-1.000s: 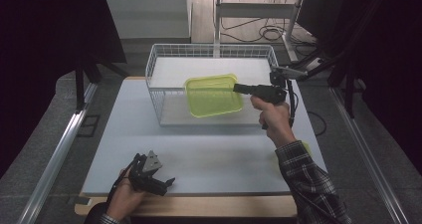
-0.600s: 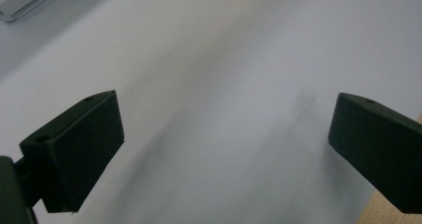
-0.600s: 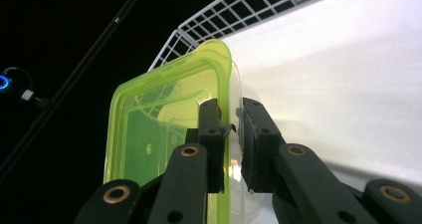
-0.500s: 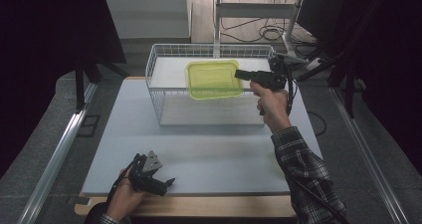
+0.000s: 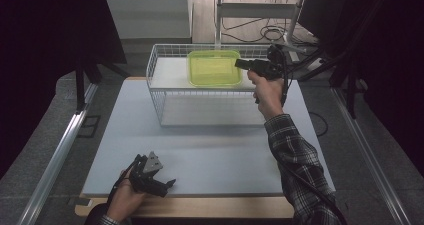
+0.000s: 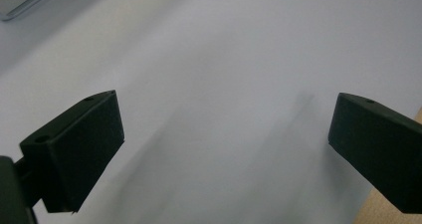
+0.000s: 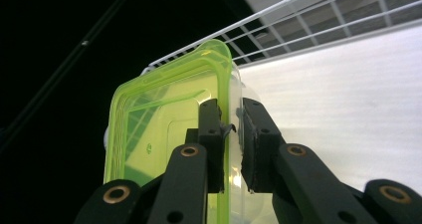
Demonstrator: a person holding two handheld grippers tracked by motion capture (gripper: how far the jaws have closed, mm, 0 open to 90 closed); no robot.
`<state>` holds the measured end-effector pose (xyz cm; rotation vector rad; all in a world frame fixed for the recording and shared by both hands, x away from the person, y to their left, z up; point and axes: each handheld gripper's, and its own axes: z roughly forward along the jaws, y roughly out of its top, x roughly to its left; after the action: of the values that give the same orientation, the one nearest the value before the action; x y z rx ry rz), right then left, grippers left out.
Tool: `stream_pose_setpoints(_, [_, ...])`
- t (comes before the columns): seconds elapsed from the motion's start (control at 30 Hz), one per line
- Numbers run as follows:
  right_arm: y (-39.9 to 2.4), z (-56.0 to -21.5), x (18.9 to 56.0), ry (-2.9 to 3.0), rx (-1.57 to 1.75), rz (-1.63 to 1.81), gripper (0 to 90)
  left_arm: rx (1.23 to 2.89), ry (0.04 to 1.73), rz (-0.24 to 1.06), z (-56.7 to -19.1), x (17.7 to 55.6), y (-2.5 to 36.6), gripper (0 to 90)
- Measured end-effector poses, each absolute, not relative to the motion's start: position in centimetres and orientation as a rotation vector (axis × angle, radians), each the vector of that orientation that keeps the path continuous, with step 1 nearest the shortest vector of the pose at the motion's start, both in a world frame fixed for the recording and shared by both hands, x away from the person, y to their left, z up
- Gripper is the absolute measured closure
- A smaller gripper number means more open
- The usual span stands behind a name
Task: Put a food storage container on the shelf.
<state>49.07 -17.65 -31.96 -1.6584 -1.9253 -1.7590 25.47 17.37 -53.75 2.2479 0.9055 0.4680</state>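
Holding the green container by its right rim, my right gripper has its jaws clamped narrow on it, upper middle of the frame, above the wire basket. At lower left, my left gripper rests on the counter, jaws wide and empty.

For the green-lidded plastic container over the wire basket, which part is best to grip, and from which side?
Probably the rim, from its right short side, as the right tongs do now. The green-lidded container is wide, so its thin projecting edge is the part narrow jaws can pinch. The wire basket walls leave mainly the way from above free.
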Motion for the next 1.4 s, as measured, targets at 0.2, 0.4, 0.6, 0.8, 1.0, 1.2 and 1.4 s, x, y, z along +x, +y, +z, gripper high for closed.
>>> stream_pose_setpoints(0.2, [-17.4,-32.1,49.8,-1.919,-1.705,-1.756,79.9,2.253,0.903,0.462,-53.8,25.5,17.3,0.9])
stream_pose_setpoints(0.4, [-17.2,-32.1,50.2,-1.94,-1.726,-1.763,79.6,2.256,0.903,0.458,-53.8,25.5,17.3,0.9])
stream_pose_setpoints(0.6, [-16.8,-32.1,50.4,-2.015,-1.748,-1.765,77.2,2.259,0.901,0.456,-53.8,25.5,17.3,0.9])
stream_pose_setpoints(0.8, [-16.5,-32.3,50.7,-2.063,-1.772,-1.756,74.7,2.263,0.9,0.452,-53.9,25.5,17.2,0.9])
stream_pose_setpoints(1.0, [-16.2,-32.3,51.1,-2.136,-1.79,-1.717,70.7,2.264,0.899,0.449,-53.9,25.5,17.2,0.9])
stream_pose_setpoints(1.2, [-16.1,-32.5,51.5,-2.206,-1.816,-1.69,59.8,2.267,0.9,0.447,-53.9,25.5,17.2,0.9])
stream_pose_setpoints(1.4, [-16.4,-32.1,51.2,-2.244,-1.758,-1.689,51.1,2.268,0.908,0.435,-53.9,25.5,17.2,1.0])
